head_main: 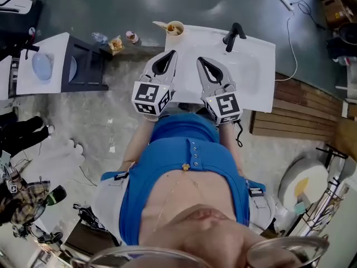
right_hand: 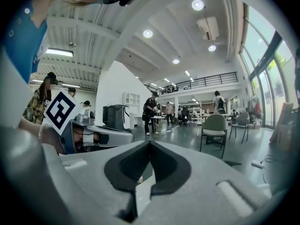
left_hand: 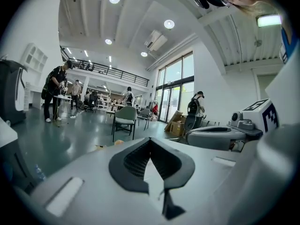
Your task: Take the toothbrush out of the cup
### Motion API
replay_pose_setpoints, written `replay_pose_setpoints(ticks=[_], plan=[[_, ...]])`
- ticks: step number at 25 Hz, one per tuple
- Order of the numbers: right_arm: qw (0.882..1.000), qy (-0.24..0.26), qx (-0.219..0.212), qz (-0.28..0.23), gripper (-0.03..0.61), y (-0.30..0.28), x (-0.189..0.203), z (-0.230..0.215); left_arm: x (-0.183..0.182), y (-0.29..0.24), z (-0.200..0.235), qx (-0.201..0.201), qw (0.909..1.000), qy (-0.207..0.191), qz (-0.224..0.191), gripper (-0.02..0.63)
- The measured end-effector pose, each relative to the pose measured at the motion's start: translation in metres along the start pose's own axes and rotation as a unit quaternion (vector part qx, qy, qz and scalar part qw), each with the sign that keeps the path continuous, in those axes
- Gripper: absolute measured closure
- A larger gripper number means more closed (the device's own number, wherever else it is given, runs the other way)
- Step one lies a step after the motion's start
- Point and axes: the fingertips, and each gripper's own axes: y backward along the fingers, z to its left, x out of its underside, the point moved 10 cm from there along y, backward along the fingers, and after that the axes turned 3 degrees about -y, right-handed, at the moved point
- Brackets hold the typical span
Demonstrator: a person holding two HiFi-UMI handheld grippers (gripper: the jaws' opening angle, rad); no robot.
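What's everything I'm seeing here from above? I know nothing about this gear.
white washbasin counter: one, white, top centre
black tap: one, black, on the basin's far side
beige cup: one, beige, basin's left corner
pale toothbrush: one, pale, sticking out of the cup
white side table: one, white, left
round blue dish: one, blue, on that table
left gripper, right gripper: one each, grey-white, jaws together, empty, before the basin

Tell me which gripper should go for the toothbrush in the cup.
Left. The left gripper points nearly straight at the cup holding the toothbrush; the right gripper sits farther to the side. Both are shut and empty.
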Motion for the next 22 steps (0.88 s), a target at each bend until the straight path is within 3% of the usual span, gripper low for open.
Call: replay_pose_setpoints(ticks=[7,22], plan=[[0.999,-0.01,0.046,0.011,0.577,0.004,0.006,-0.007,0.01,-0.018,0.024,-0.003,0.9997,-0.003,0.025,0.612],[0.996,-0.015,0.084,0.035,0.577,0.006,0.011,-0.038,0.032,-0.054,0.063,-0.039,0.9971,0.002,0.066,0.594]])
